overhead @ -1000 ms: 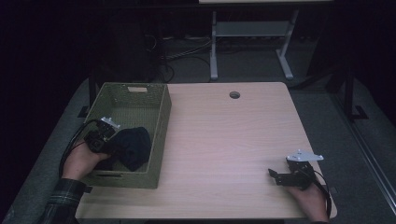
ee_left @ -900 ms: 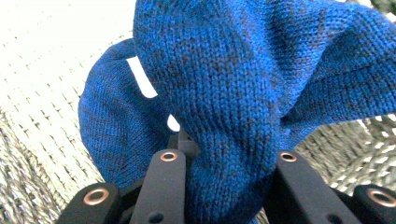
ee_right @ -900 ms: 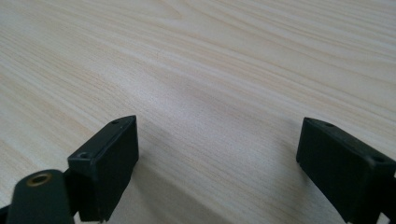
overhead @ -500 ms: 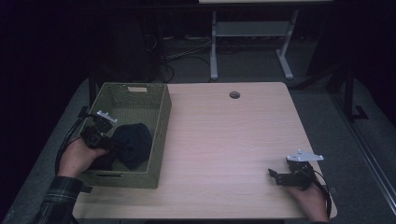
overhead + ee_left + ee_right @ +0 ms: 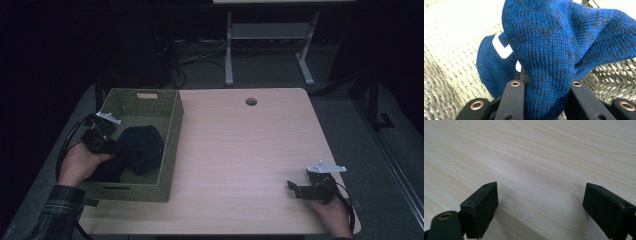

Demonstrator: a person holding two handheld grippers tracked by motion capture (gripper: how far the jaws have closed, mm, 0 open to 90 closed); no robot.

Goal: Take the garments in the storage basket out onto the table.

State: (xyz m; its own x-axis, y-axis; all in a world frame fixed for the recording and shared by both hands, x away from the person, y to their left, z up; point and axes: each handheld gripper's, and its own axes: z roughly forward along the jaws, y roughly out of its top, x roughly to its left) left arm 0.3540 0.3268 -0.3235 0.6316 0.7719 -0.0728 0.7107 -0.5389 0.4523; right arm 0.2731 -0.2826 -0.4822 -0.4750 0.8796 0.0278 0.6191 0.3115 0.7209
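Observation:
A dark blue knitted garment (image 5: 142, 149) lies bunched inside the green woven basket (image 5: 170, 135) at the table's left. My left gripper (image 5: 119, 148) reaches into the basket from its left side and is shut on a fold of the blue knit (image 5: 544, 62), which bulges up between the jaws; a white label (image 5: 501, 47) shows on the cloth behind. My right gripper (image 5: 295, 189) rests near the table's front right corner, open, with only bare tabletop (image 5: 536, 170) between its jaws.
The light wooden table (image 5: 240, 150) has a round cable hole (image 5: 251, 102) near its far edge. Behind the table, a white metal stand (image 5: 270, 35) and loose cables sit on the dark floor.
My left hand has risen and shifted toward the basket's left wall, lifting the blue knit with it. The right gripper has stayed put.

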